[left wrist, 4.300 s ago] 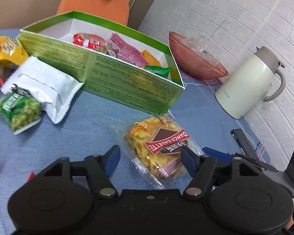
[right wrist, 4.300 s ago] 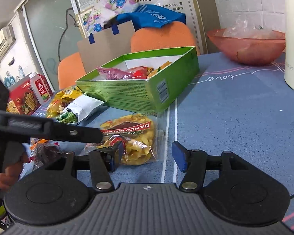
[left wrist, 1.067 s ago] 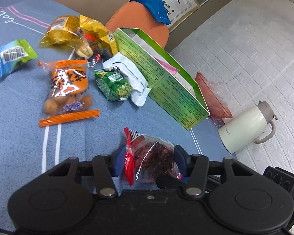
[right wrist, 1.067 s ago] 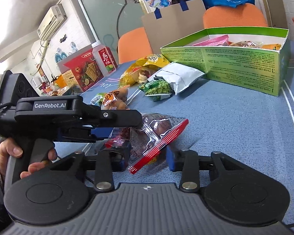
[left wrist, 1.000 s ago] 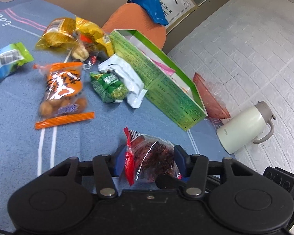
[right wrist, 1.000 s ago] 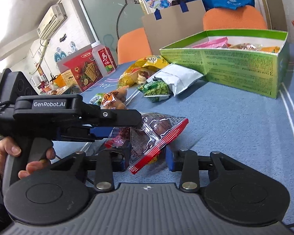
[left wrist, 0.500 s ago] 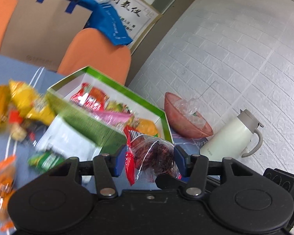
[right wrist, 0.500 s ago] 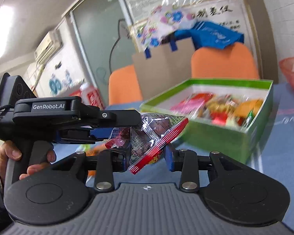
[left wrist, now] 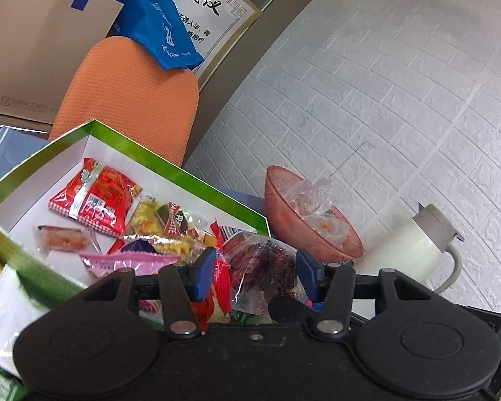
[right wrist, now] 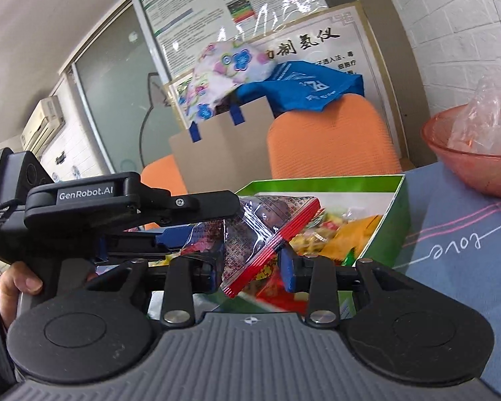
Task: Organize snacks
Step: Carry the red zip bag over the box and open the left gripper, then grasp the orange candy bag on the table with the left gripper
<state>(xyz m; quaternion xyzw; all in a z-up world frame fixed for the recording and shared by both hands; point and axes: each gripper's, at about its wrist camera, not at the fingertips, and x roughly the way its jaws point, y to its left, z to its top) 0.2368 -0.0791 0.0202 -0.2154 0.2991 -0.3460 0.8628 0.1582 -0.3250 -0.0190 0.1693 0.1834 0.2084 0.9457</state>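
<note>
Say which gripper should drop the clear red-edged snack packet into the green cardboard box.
Probably left: left gripper holds the clear packet over the green box; right gripper pinches its edge.

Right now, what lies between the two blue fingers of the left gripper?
In the left wrist view, a clear snack bag of dark dried fruit sits between the left gripper's fingers, above the green box.

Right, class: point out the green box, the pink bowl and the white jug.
green box (left wrist: 197,180), left wrist view, far rim.
pink bowl (left wrist: 294,224), left wrist view, outer wall.
white jug (left wrist: 397,254), left wrist view, body.
</note>
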